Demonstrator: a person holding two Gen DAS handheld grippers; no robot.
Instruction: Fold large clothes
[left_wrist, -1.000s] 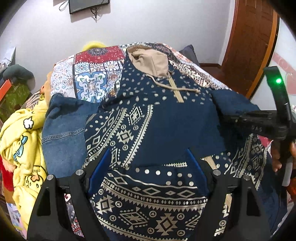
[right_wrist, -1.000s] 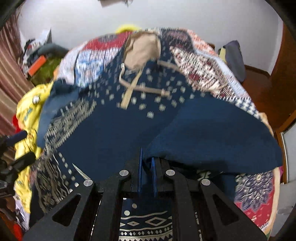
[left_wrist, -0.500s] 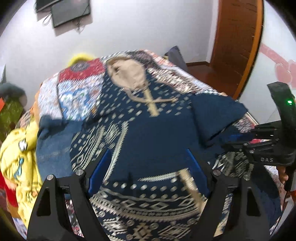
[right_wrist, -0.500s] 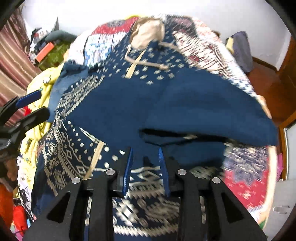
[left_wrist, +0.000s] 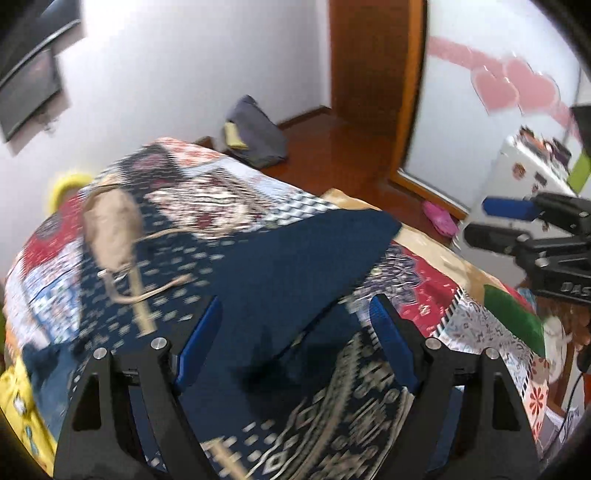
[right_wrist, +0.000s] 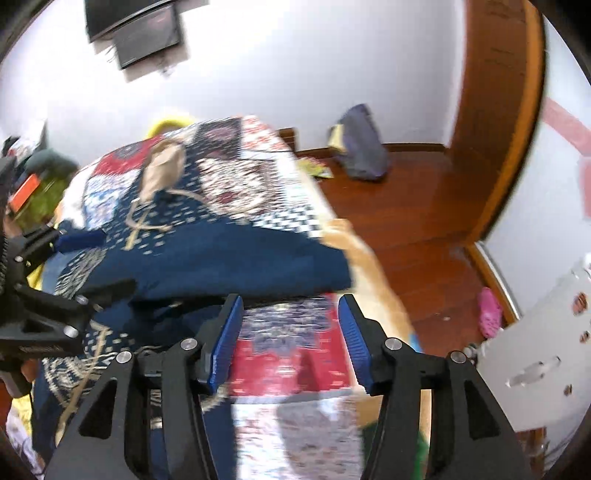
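Left tongs (left_wrist: 295, 343) spread wide, empty, over the navy patterned hoodie (left_wrist: 295, 266). Right tongs (right_wrist: 291, 336) likewise released, above the patchwork bedspread (right_wrist: 291, 343). Hoodie flat on the bed, sleeve apparently folded across. Beyond: wooden floor (right_wrist: 417, 206), door (right_wrist: 495, 110), white wall (right_wrist: 295, 66).

1. both fisheye views are bright, with even indoor light; the plain white wall (left_wrist: 192, 74) is close to washed out in each.
2. motion blur smears the whole scene; the patterned patchwork bedspread (right_wrist: 258, 177) and the navy hooded garment with cream print (left_wrist: 295, 258) have streaked, doubled detail.
3. the black left gripper with blue pads (left_wrist: 295, 339) and the black right gripper with blue pads (right_wrist: 291, 332) stay sharp in their own views.
4. straight lines bow near the rim, such as the brown wooden door frame (right_wrist: 517, 110); the corners fall to black vignette.
5. soft shadow lies under the garment's folded edge.
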